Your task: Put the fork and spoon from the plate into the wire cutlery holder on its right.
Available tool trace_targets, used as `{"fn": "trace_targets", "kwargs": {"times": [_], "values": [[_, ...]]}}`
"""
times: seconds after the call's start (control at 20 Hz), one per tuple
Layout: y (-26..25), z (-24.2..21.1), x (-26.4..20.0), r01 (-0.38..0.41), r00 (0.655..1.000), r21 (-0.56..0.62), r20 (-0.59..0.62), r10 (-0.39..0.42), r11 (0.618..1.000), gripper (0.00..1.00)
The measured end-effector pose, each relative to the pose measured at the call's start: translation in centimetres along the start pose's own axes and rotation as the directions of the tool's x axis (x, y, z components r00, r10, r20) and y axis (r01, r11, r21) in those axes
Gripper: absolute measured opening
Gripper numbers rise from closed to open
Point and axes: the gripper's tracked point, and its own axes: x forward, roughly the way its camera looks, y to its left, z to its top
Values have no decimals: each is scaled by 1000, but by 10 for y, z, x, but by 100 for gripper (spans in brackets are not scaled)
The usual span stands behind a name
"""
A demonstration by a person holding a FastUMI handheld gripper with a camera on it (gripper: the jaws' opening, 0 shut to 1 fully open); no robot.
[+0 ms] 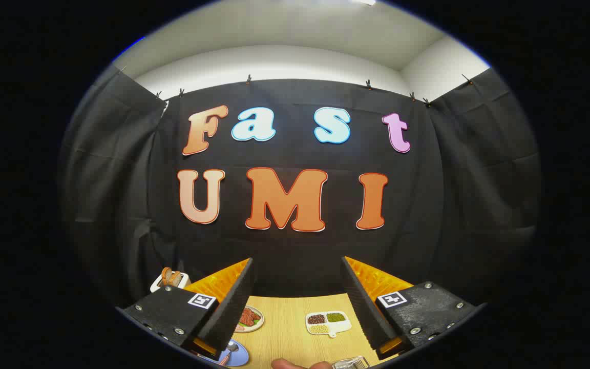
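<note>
The gripper (297,287) is hovering high with fingers spread and empty, while the spoon (229,349) is lying on the blue plate (237,356), so the wire cutlery holder (351,363) is probably awaiting both utensils.

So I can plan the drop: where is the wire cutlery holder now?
In the gripper view, the wire cutlery holder sits low on the table, between the open claw fingers, below the divided dish.

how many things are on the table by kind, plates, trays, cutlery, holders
Plates: 2, a blue plate near the fingers and a plate of food beyond it
Divided trays: 1, a white tray of beans
Cutlery: 1 clearly seen, a spoon on the blue plate
Wire holders: 1, the cutlery holder
Toasters: 1
Total: 6
The gripper is open.
</note>
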Motion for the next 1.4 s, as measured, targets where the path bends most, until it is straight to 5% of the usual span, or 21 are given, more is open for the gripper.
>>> {"fn": "trace_targets", "kwargs": {"times": [0.85, 1.4], "values": [[22, 0, 10, -18, 1000, 3, 5, 18, 1000, 99], [85, -91, 7, -139, 955, 4, -266, 135, 990, 99]]}}
